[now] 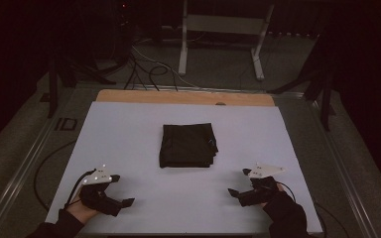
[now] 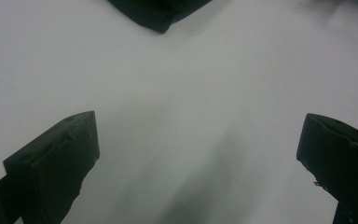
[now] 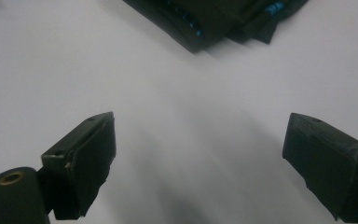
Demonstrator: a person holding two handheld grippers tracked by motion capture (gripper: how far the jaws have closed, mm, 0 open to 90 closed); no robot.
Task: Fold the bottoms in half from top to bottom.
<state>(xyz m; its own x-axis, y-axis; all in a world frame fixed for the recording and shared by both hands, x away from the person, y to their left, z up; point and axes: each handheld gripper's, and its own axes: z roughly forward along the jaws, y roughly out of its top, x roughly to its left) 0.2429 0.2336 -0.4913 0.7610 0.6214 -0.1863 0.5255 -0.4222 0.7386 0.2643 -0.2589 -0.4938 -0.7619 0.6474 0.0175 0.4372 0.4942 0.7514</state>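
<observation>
Lying square in the middle of a white sheet (image 1: 129, 134), a folded black cloth (image 1: 187, 146) waits untouched while a person holds a gripper in each hand at the near edge of the table (image 1: 183, 97). The left gripper (image 1: 121, 191) hovers low at the sheet's near-left corner, its two black jaws spread wide with nothing between them; the right gripper (image 1: 239, 183) mirrors it at the near right, jaws likewise spread and empty. Both point inward toward the cloth, which sits well apart from either one. From the left gripper view, one corner of the cloth (image 2: 158, 11) pokes in at the top edge, with bare white sheet (image 2: 191, 116) between the open jaws. The right gripper view catches the stacked folds of the cloth (image 3: 214, 21) at the top (small blue marks show along one edge). Beyond the table, cables (image 1: 149, 69) trail across the grey floor (image 1: 218, 64) near a pale metal stand (image 1: 223, 29).
</observation>
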